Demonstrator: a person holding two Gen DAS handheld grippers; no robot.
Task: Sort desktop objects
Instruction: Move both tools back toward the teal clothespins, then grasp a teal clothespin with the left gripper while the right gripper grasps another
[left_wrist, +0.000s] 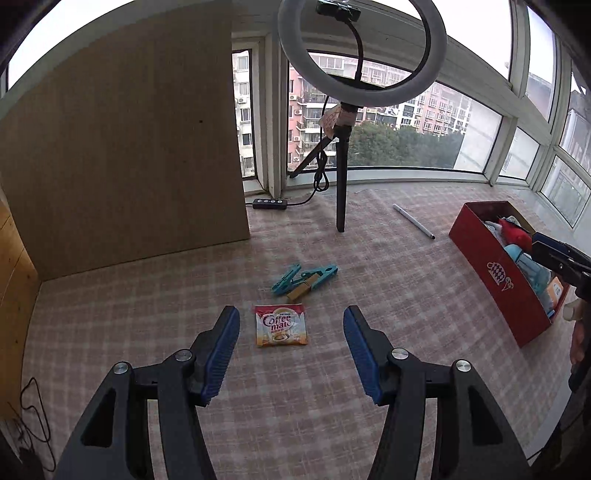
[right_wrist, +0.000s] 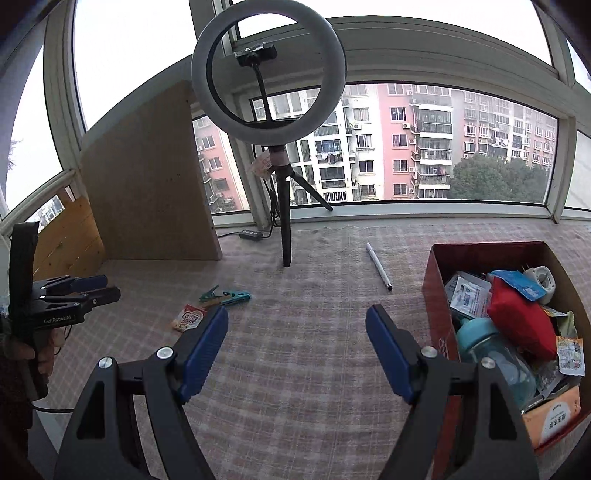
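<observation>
A Coffee mate sachet (left_wrist: 281, 325) lies flat on the checked cloth, just beyond and between the blue pads of my left gripper (left_wrist: 290, 317), which is open and holds nothing. Behind the sachet sit teal clothes pegs (left_wrist: 306, 277) with a wooden one among them. A white pen (left_wrist: 413, 220) lies farther back right. My right gripper (right_wrist: 297, 317) is open and empty over bare cloth, left of the red box (right_wrist: 436, 295). From the right wrist view the sachet (right_wrist: 189, 317), pegs (right_wrist: 226, 295), pen (right_wrist: 379, 266) and left gripper (right_wrist: 103, 286) show at left.
The red box (left_wrist: 495, 273) holds a bottle, a red pouch and several packets. A ring light on a tripod (left_wrist: 340, 199) stands at the back with its cable and switch (left_wrist: 269, 204). A wooden board (left_wrist: 125, 147) leans at the left. Windows run behind.
</observation>
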